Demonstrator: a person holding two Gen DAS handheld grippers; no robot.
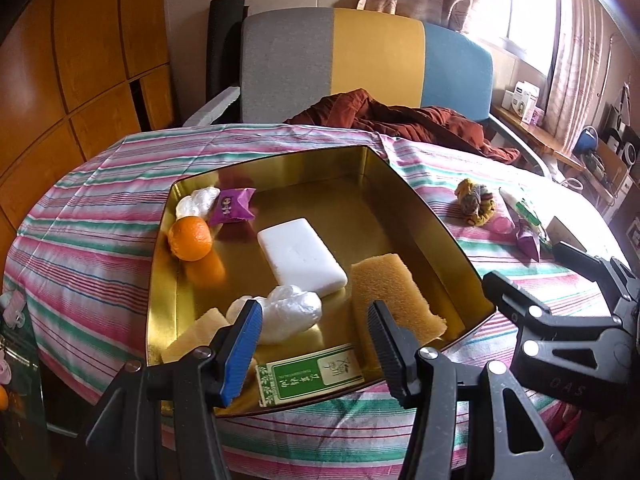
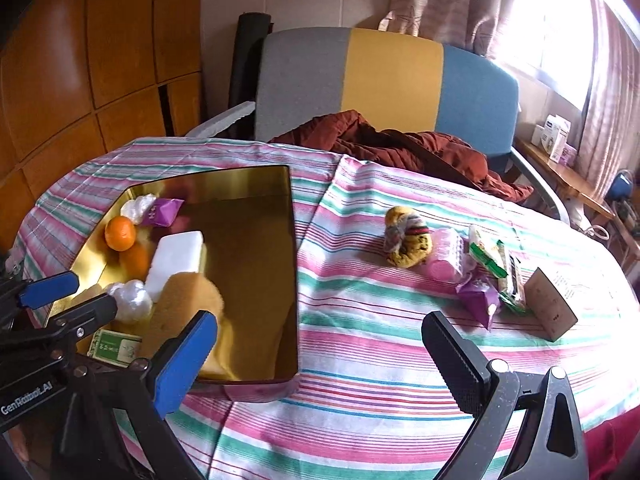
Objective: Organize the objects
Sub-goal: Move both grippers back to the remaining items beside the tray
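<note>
Both the left gripper (image 1: pixel 314 344) and right gripper (image 2: pixel 320 354), jaws open and empty, frame a partly filled gold tin (image 2: pixel 256 280); several items at right of the surface (image 2: pixel 360 320) remain unsorted.

In the right wrist view the gold tin's (image 2: pixel 256 280) near wall hides part of the sponge (image 2: pixel 188 300). The green packet (image 1: pixel 316 372) has print too small to read, and the left gripper's blue finger (image 1: pixel 240 352) covers its corner. Shelf boxes (image 1: pixel 524 100) by the window are washed out.
</note>
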